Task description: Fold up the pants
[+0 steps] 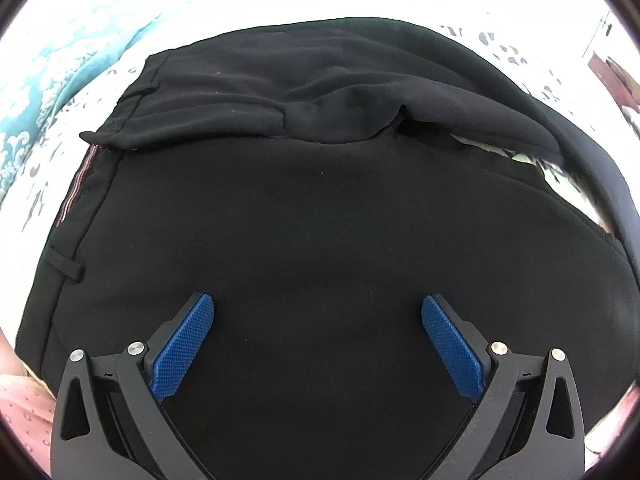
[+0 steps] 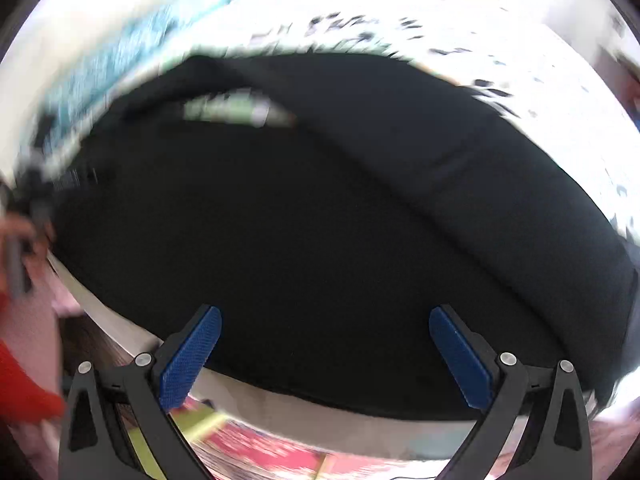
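Black pants (image 1: pixel 320 208) lie spread on a white patterned bed cover, filling most of the left wrist view. Their waistband with belt loops (image 1: pixel 68 268) runs down the left side, and one leg is folded across the far part. My left gripper (image 1: pixel 318 312) hovers over the near part of the cloth, open, its blue pads (image 1: pixel 184 348) holding nothing. The right wrist view is motion-blurred: the same pants (image 2: pixel 320 220) fill its middle. My right gripper (image 2: pixel 325 320) is open above their near edge, with nothing between its blue pads (image 2: pixel 460 356).
A white bed cover with dark leaf marks (image 1: pixel 508 52) surrounds the pants, and a teal patterned cloth (image 1: pixel 48 80) lies at the far left. The bed's near edge (image 2: pixel 304 420) crosses the right wrist view, with a red and yellow floor below. A hand and red sleeve (image 2: pixel 24 360) show at left.
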A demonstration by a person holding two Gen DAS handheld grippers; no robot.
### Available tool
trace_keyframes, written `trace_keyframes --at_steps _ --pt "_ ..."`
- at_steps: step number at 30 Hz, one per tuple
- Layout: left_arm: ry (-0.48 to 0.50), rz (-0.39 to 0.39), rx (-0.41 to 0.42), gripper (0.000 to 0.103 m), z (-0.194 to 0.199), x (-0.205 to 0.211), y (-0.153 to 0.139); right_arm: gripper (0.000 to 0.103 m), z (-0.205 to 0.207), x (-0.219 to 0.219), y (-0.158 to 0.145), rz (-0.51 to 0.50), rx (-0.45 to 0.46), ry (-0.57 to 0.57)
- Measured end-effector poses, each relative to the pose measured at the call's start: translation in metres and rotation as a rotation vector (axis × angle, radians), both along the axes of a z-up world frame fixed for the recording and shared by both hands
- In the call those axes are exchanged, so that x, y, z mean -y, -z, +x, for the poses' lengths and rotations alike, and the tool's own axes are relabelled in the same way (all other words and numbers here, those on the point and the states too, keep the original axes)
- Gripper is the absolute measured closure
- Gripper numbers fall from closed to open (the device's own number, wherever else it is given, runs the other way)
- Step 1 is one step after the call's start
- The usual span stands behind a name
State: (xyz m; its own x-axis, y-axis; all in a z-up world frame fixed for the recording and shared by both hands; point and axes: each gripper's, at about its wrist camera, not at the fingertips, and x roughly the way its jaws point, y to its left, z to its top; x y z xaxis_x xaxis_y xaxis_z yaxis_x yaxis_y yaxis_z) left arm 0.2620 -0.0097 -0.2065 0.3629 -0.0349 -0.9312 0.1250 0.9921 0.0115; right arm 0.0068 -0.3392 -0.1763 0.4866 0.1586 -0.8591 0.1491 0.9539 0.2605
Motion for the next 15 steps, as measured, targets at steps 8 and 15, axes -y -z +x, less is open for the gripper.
trace_keyframes --at_steps 8,15 --pt "-0.004 0.004 0.009 0.000 -0.004 -0.002 0.001 0.001 -0.058 0.103 0.011 0.478 0.107 0.411" --pt "0.005 0.002 0.032 0.000 -0.013 -0.004 0.001 0.002 -0.081 0.144 0.015 0.519 0.166 0.684"
